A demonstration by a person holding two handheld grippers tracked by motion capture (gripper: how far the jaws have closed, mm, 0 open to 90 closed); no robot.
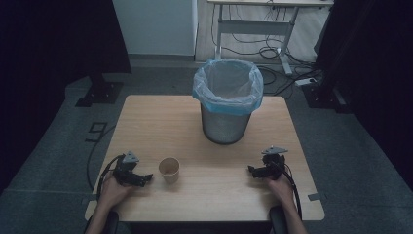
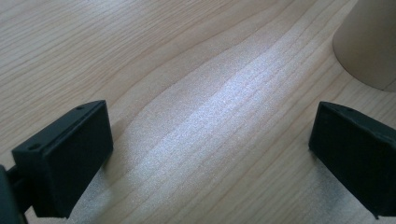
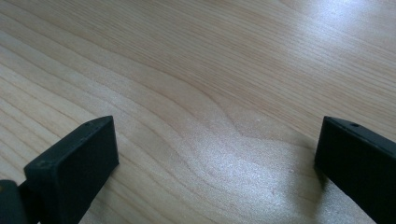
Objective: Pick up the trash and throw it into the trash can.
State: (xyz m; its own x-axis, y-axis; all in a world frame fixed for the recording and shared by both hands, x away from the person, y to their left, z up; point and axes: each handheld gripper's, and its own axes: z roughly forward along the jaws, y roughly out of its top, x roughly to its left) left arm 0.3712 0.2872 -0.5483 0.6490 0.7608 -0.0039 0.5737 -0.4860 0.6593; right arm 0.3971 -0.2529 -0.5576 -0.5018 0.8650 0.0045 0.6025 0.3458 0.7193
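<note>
Here, by label:
Surface (image 1: 146, 117): light wood, square, seen from above in the high view.
Bin (image 1: 227, 100): grey, lined with a pale blue bag, upright at the far middle of the surface.
Cup (image 1: 169, 169): tan paper, upright, mouth up, near the front edge, left of centre and well apart from the bin.
Left gripper (image 1: 146, 177): held in the person's left hand (image 1: 113, 189) at the front left, resting low on the surface, pointing right toward the cup, just beside it and not touching.
Left jaws: spread wide apart with bare wood between them; in the left gripper view the cup (image 2: 369, 44) stands beyond the right-hand jaw.
Right gripper (image 1: 252, 170): held in the right hand (image 1: 281, 186) at the front right, pointing left, well apart from the cup.
Right jaws: spread wide, with wood grain between them in the right gripper view.
</note>
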